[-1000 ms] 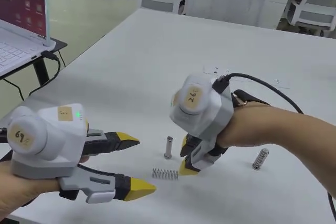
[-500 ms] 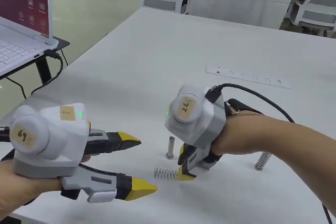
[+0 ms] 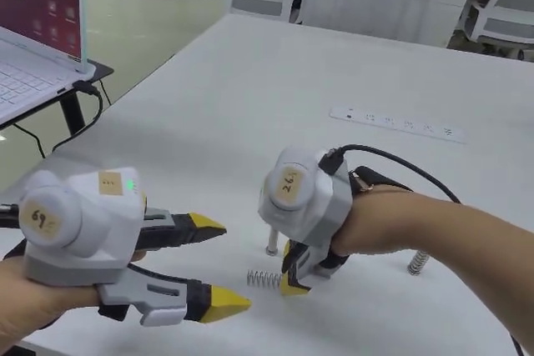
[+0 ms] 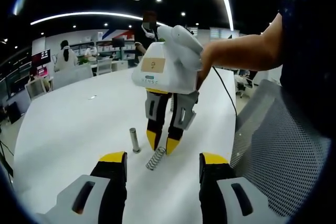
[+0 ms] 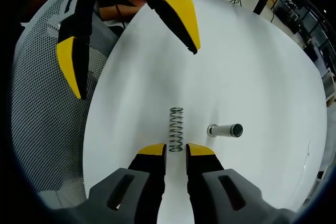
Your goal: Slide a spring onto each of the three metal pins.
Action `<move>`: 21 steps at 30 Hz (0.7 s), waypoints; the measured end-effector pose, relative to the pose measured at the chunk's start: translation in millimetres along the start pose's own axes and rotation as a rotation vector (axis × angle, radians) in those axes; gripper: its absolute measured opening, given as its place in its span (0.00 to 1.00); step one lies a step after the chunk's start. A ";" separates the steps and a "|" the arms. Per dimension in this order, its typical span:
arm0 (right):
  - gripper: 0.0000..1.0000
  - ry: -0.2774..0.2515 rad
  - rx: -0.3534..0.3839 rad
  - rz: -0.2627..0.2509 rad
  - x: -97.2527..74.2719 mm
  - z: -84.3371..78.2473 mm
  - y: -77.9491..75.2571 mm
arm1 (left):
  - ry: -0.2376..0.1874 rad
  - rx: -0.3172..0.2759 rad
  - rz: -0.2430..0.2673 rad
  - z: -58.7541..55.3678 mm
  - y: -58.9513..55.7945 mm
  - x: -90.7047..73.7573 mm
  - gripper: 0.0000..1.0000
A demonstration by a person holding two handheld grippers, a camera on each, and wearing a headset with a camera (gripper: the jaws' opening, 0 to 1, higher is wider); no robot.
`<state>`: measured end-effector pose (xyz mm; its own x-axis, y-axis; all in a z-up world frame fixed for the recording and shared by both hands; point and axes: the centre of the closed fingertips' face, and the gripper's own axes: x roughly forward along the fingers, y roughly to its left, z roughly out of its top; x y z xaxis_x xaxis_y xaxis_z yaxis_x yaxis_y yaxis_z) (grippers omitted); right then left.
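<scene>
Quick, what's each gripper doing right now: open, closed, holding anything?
Left gripper: open wide, holding nothing.
Right gripper: jaws narrowed around the near end of the spring; whether it actually grips cannot be told.

The left gripper [image 3: 232, 263] sits at the lower left of the head view, held level in a hand [image 3: 29, 306], its yellow-tipped jaws spread wide and pointing right; the right gripper [image 3: 289, 271] hangs at centre, tipped steeply downward, jaws narrowly parted; a bare forearm [image 3: 434, 235] reaches in from the right edge.
</scene>
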<state>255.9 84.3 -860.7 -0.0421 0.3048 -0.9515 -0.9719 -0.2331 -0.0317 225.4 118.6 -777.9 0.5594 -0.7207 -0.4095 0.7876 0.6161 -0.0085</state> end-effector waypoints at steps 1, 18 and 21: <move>0.12 0.001 -0.004 0.000 0.4 0.0 -0.2 | 0.000 0.000 0.000 0.0 0.0 -0.1 0.50; 0.08 0.001 -0.022 -0.009 -0.2 1.0 1.2 | 0.010 -0.004 0.001 -3.3 -1.7 -1.2 0.49; 0.08 0.002 -0.026 -0.012 -2.9 1.2 2.2 | 0.014 -0.002 0.000 -4.7 -2.0 -0.7 0.48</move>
<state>253.6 84.0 -857.6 -0.0297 0.3061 -0.9515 -0.9661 -0.2530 -0.0513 222.2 119.4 -781.9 0.5559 -0.7160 -0.4223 0.7870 0.6168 -0.0099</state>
